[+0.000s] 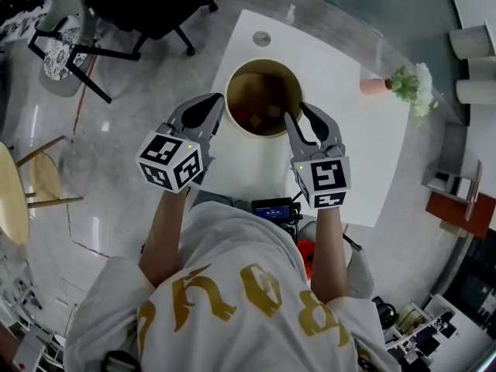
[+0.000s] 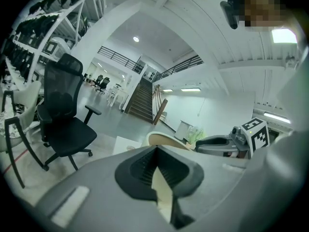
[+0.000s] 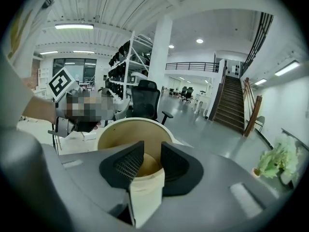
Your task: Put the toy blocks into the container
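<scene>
The tall cream cylindrical container [image 1: 249, 169] stands on the white surface [image 1: 364, 153] between both sets of jaws, with small tan toy blocks [image 1: 263, 116] lying at its bottom, so loading is judged finished or nearly so. The left gripper [image 2: 156, 151] has its jaws clamped on the container wall. The right gripper [image 3: 152, 146] has its jaws apart astride the rim, not visibly pressing; a level lift would first need them closed.
</scene>
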The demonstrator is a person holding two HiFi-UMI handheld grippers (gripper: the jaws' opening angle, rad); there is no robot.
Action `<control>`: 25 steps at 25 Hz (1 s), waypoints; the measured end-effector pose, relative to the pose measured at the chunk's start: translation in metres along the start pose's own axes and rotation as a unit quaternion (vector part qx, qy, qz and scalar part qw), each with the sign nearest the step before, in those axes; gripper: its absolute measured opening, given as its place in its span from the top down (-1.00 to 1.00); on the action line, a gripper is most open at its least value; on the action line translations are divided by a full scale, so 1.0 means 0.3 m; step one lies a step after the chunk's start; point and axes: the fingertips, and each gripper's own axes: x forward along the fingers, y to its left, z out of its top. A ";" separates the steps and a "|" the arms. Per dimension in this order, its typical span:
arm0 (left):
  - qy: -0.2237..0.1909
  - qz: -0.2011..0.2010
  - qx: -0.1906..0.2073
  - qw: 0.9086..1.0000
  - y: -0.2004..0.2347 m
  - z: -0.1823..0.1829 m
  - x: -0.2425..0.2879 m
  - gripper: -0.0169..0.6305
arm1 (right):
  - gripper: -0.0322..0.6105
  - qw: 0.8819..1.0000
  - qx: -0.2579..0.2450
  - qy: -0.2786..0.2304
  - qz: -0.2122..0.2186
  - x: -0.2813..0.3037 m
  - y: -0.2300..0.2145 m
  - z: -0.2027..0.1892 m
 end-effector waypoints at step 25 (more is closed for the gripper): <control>-0.030 -0.006 0.086 0.996 -0.363 0.068 -0.025 0.94 | 0.82 0.987 0.118 -0.093 -0.048 -0.367 -0.061 -0.028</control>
